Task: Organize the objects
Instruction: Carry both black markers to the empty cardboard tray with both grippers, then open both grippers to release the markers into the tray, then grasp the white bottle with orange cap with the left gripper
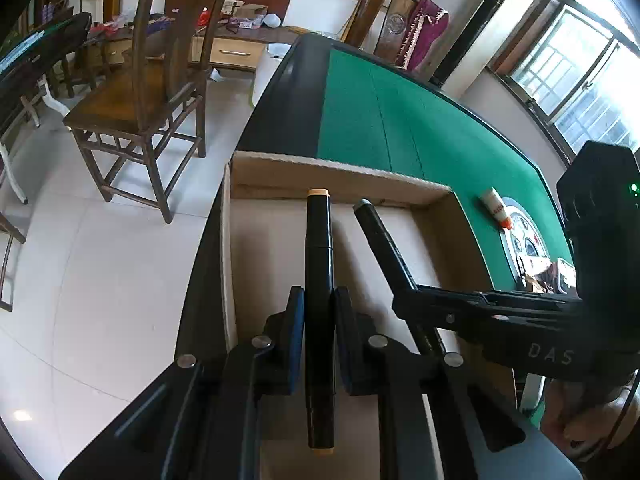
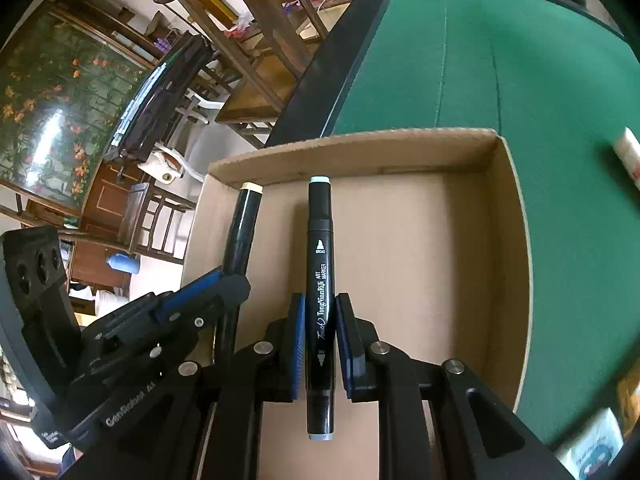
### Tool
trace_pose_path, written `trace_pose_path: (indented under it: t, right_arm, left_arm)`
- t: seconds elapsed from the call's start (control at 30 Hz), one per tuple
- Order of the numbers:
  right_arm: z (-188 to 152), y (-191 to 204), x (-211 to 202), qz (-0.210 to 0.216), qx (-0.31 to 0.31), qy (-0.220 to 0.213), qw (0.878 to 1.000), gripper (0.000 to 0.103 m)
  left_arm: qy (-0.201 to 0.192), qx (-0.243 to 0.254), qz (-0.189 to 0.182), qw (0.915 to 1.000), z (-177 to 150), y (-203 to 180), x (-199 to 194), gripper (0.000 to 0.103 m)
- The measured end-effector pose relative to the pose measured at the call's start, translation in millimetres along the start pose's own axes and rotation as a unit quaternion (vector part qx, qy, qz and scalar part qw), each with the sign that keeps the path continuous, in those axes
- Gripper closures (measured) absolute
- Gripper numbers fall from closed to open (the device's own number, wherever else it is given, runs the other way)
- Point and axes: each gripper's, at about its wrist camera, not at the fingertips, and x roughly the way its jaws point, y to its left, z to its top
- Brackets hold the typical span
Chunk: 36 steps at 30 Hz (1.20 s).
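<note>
My left gripper is shut on a black marker with tan end caps, held over the open cardboard box. My right gripper is shut on a black art marker with pale blue end caps, also over the box. Each gripper shows in the other's view: the right gripper with its marker to the right, the left gripper with its marker to the left. The two markers lie side by side above the box floor.
The box sits at the near left corner of a green felt table with a black border. A small white tube with an orange cap lies on the felt right of the box. A wooden chair stands on the tiled floor to the left.
</note>
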Motion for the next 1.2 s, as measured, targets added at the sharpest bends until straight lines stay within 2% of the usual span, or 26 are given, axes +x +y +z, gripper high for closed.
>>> trace_pose_path:
  t: [0.3, 0.43, 0.7, 0.8, 0.83, 0.87, 0.93, 1.03, 1.1, 1.2]
  right_arm:
    - [6.0, 10.2, 13.7, 0.004, -0.007, 0.01, 1.0, 0.086]
    - [11.0, 14.7, 18.8, 0.0, -0.008, 0.006, 1.0, 0.086]
    - [8.2, 11.7, 16.1, -0.004, -0.006, 0.008, 1.0, 0.084]
    - [7.9, 10.6, 13.4, -0.003, -0.003, 0.005, 1.0, 0.084]
    - [8.0, 10.4, 12.9, -0.002, -0.004, 0.004, 1.0, 0.084]
    - [7.4, 10.0, 10.4, -0.003, -0.004, 0.002, 1.0, 0.084]
    - [5.5, 7.7, 2.0, -0.005, -0.002, -0.005, 1.0, 0.084]
    - [-3.7, 5.9, -19.6, 0.0, -0.007, -0.025, 1.0, 0.084]
    - [-16.6, 1.1, -43.1, -0.003, -0.012, -0.045, 0.999, 0.084]
    - [-43.5, -14.6, -86.7, 0.003, -0.005, -0.077, 0.997, 0.084]
  left_arm:
    - [0.006, -0.016, 0.008, 0.9998, 7.7, 8.6, 6.5, 0.089]
    - [0.007, -0.022, 0.027, 0.9994, 10.9, 7.2, 8.8, 0.089]
    - [0.014, -0.036, 0.033, 0.9987, 13.2, 8.9, 10.0, 0.088]
    - [0.016, -0.042, 0.026, 0.9986, 13.0, 10.3, 8.6, 0.084]
    - [0.014, -0.044, 0.025, 0.9986, 12.8, 10.6, 6.5, 0.08]
    - [0.012, -0.043, 0.026, 0.9987, 12.6, 10.3, 4.9, 0.075]
    - [0.009, -0.04, 0.022, 0.9989, 11.4, 6.9, 0.0, 0.071]
    - [-0.001, -0.026, 0.024, 0.9994, 11.1, -4.0, -10.7, 0.069]
    - [-0.005, -0.016, 0.014, 0.9998, 12.3, -16.7, -16.8, 0.068]
    - [-0.003, 0.0, -0.016, 0.9999, 18.7, -48.8, -22.7, 0.058]
